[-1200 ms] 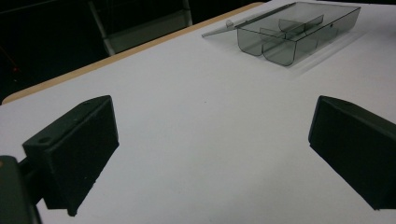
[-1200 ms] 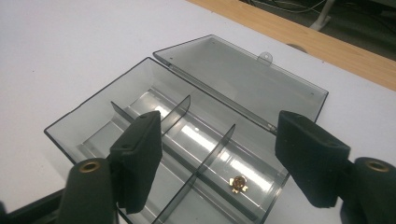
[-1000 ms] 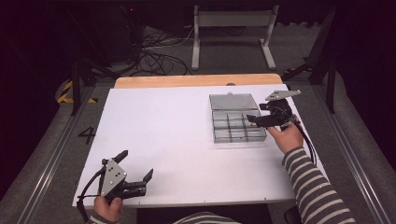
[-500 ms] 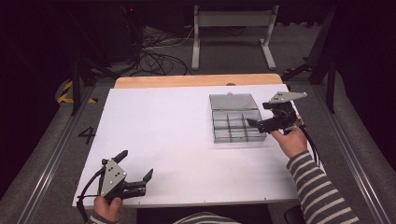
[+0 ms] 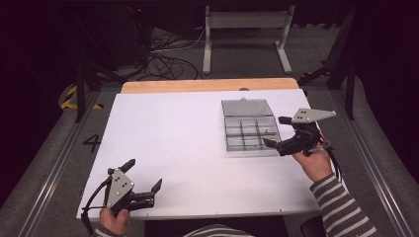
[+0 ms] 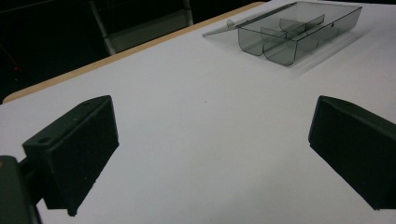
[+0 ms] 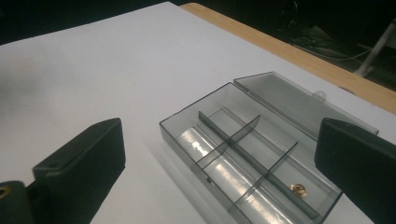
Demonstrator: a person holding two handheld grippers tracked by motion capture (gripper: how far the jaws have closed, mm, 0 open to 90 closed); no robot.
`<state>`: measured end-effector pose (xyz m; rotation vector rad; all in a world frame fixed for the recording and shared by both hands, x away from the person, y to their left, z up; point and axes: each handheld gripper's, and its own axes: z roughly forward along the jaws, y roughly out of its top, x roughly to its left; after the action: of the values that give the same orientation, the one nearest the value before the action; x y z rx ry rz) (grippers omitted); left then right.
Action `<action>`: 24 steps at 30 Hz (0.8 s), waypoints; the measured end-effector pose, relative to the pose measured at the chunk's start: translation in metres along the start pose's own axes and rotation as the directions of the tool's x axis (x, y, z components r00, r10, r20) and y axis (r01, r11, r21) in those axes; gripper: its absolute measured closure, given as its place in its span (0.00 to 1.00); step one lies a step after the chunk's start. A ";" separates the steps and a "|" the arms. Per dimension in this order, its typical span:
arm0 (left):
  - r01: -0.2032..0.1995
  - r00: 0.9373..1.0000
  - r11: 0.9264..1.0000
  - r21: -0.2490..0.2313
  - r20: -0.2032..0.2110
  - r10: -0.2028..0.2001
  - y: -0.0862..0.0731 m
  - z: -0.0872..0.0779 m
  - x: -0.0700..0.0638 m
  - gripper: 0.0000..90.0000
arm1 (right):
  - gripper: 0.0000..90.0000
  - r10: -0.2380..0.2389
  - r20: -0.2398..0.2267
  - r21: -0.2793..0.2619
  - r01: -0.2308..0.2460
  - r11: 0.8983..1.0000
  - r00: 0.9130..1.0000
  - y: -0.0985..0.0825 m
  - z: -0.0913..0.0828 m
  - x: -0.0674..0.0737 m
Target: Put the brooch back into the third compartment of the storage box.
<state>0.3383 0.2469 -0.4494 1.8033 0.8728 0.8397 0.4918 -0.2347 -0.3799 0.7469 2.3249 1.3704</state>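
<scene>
Right gripper (image 5: 274, 132) hangs just beside the clear organizer box (image 5: 248, 129), jaws just spread wide with nothing between them, small gold piece (image 7: 299, 189) sitting in one compartment.

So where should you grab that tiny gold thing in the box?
Probably from straight above. The small gold piece lies loose on the floor of one compartment of the open clear plastic organizer box, close to a divider, so the walls block any sideways approach. The right hand-held gripper, open now, would dip its jaws in narrowly and pinch the piece's sides.
</scene>
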 end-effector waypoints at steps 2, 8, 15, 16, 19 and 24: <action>0.001 1.000 1.000 0.000 0.000 -0.001 0.000 0.000 0.000 0.02 | 0.03 0.001 -0.014 -0.004 -0.001 1.000 1.000 -0.003 -0.002 0.003; -0.001 1.000 1.000 0.001 -0.001 0.001 0.000 0.000 0.000 0.02 | 0.03 0.007 -0.060 -0.016 -0.008 1.000 0.998 -0.019 -0.006 0.008; -0.001 1.000 1.000 0.001 -0.003 0.001 0.000 0.000 0.000 0.02 | 0.03 0.011 -0.088 -0.015 -0.012 1.000 0.996 -0.035 -0.009 0.015; 0.001 1.000 1.000 0.001 -0.001 -0.001 0.000 0.000 -0.001 0.02 | 0.03 0.014 -0.090 -0.012 -0.015 1.000 0.996 -0.037 -0.010 0.016; -0.001 1.000 1.000 0.000 -0.003 0.001 0.000 0.000 0.000 0.02 | 0.03 0.017 -0.102 -0.007 -0.018 1.000 0.995 -0.044 -0.010 0.017; -0.001 1.000 1.000 0.001 -0.004 0.001 0.000 0.000 0.000 0.02 | 0.03 0.014 -0.119 0.001 -0.014 1.000 0.993 -0.055 -0.010 0.022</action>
<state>0.3383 0.2464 -0.4495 1.8032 0.8758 0.8440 0.4541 -0.2507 -0.4241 0.7010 2.4143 1.4577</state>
